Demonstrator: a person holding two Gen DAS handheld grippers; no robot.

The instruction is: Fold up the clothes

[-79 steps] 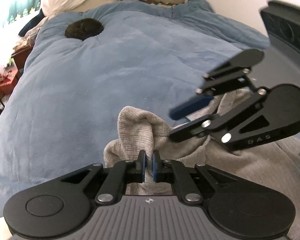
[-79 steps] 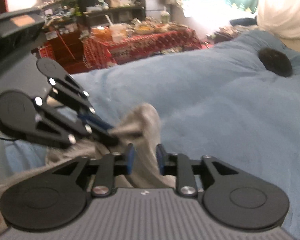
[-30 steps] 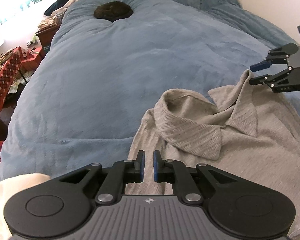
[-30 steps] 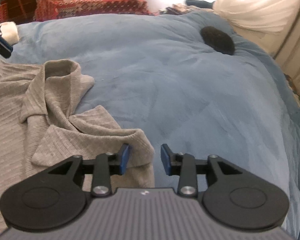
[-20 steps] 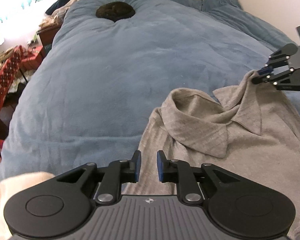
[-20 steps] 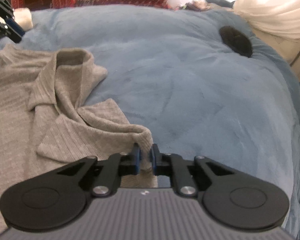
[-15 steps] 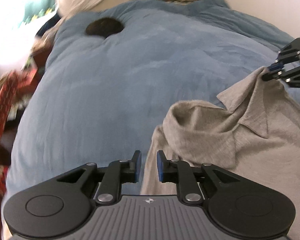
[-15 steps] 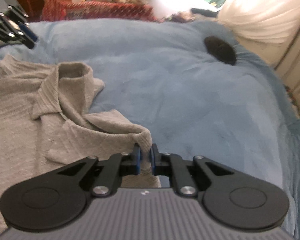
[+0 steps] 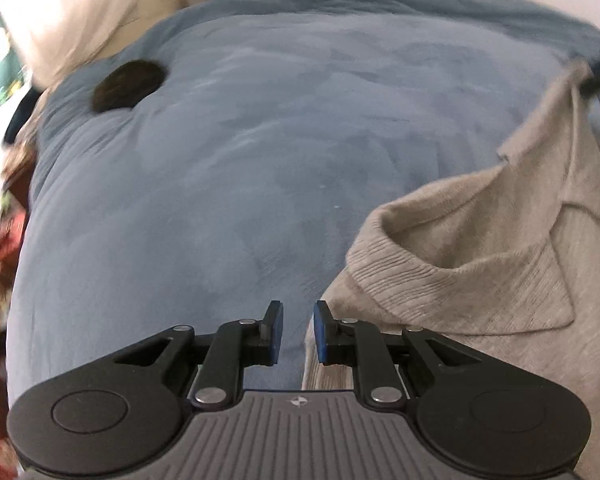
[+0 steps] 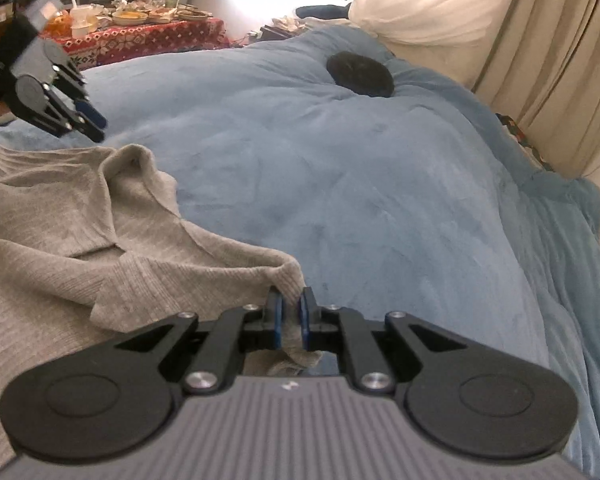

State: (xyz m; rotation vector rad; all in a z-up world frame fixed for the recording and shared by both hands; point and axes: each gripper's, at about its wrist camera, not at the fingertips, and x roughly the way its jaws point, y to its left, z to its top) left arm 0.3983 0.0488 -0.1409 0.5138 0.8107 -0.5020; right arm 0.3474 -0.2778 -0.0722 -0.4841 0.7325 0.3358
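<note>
My right gripper clamps a fold of the one grey ribbed collared sweater; my left gripper hangs unclenched, gripping nothing. The sweater sprawls rumpled over a blue plush duvet, one dark round cushion beyond, a cluttered red-clothed table behind.

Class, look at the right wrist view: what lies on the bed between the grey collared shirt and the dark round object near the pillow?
Only bare blue duvet separates the grey shirt from the dark round object; the right wrist view shows this.
</note>
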